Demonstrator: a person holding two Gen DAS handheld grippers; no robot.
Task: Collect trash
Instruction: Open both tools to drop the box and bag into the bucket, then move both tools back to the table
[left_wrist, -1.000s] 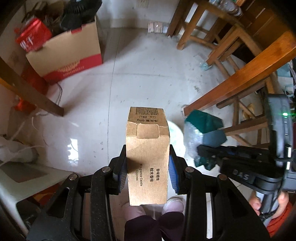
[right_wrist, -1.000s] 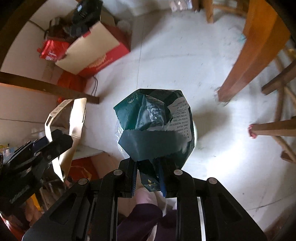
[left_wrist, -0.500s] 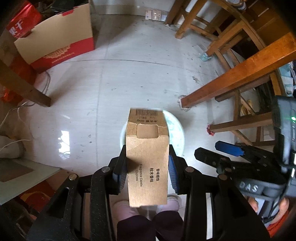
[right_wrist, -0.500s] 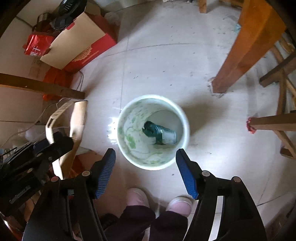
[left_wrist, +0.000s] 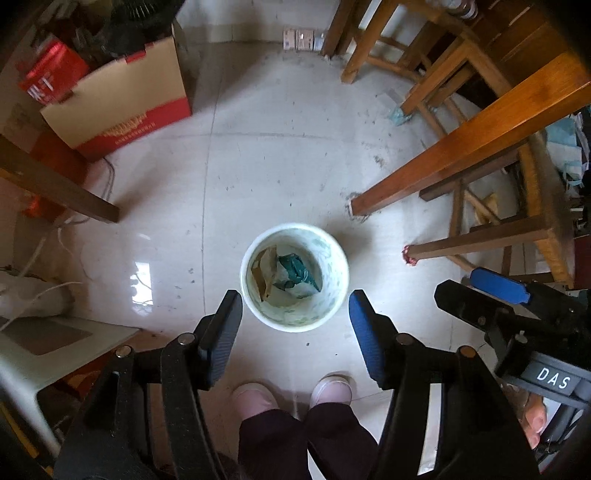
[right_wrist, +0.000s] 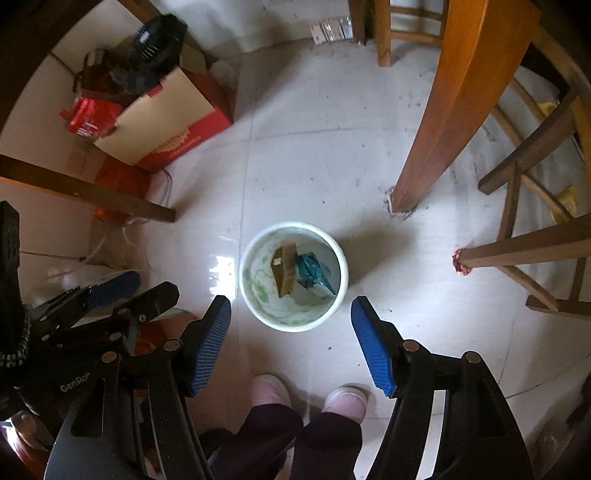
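Note:
A round white bin (left_wrist: 334, 306) (right_wrist: 341, 295) stands on the tiled floor below both grippers. Inside it lie a brown cardboard box (left_wrist: 265, 271) (right_wrist: 285, 271) and a crumpled green packet (left_wrist: 297, 275) (right_wrist: 314, 273). My left gripper (left_wrist: 295, 312) hangs above the bin; its jaws are opening and nothing is between them. My right gripper (right_wrist: 291, 317) is also above the bin, open and empty. In the left wrist view the right gripper (left_wrist: 491, 295) shows at the right edge; the left gripper (right_wrist: 122, 295) appears at the left of the right wrist view.
A person's two pink shoes (left_wrist: 291, 395) stand just before the bin. Wooden table and chair legs (left_wrist: 443, 166) crowd the right side. A red and tan carton (left_wrist: 122, 114) full of clutter sits at the back left. A dark wooden leg (left_wrist: 59, 188) and cables lie at the left.
The left gripper let go of the cardboard box, which now lies in the bin beside the green packet that the right gripper dropped earlier. Both grippers rose, so the bin looks smaller.

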